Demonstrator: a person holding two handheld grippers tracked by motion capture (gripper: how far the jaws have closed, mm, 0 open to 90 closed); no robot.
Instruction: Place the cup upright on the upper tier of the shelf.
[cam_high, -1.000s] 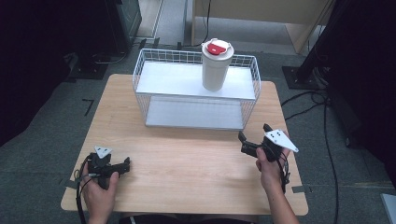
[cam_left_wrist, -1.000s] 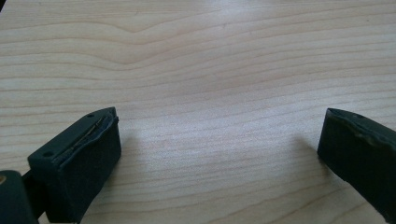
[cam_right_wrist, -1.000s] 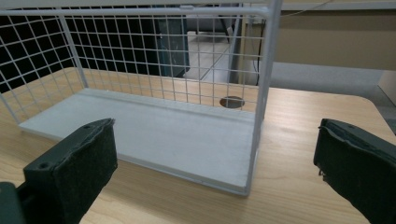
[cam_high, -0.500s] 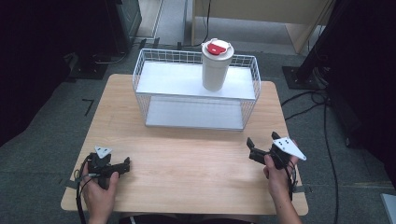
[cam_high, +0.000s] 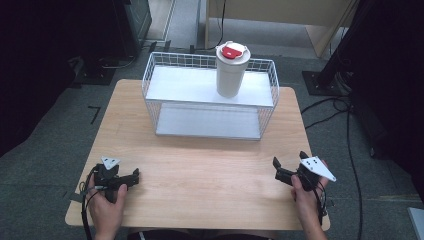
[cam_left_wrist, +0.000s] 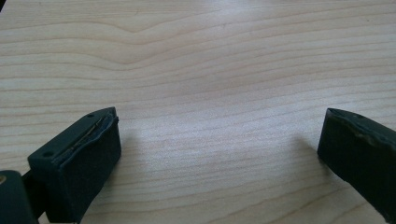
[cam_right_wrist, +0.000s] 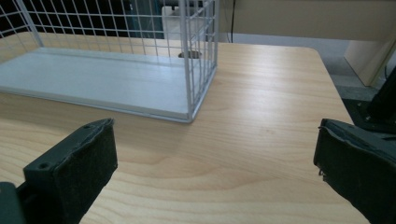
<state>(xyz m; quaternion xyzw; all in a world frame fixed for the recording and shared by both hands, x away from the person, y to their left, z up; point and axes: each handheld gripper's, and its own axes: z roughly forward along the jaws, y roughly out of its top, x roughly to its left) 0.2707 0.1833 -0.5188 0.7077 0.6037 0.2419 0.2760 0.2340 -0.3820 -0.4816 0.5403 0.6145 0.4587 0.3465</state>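
Right hand-held gripper (cam_high: 279, 169) sits low over the near right part of the wooden counter (cam_high: 210, 165), jaws spread wide with nothing between them; in the right gripper view (cam_right_wrist: 215, 163) both black jaws are cut off by the bottom edge, the right-side one also by the frame's side. Left hand-held gripper (cam_high: 131, 176) is at the near left corner, jaws also parted and empty; its own view (cam_left_wrist: 219, 149) shows bare wood grain between the two pads, the right-side jaw clipped at the frame edge. Both hands are well apart from each other. Farther back, the white wire basket (cam_high: 150, 80) stands on the counter's far half, well apart from both grippers; the right gripper view catches its near corner (cam_right_wrist: 194, 60) and white floor panel, the rest running off the left edge. A white tumbler (cam_high: 231, 75) with a red-and-white lid (cam_high: 233, 51) stands upright at the basket's rear right; whether it rests inside on a raised shelf or just behind the wire is hard to make out from above. The surrounding floor is dark, cables barely legible
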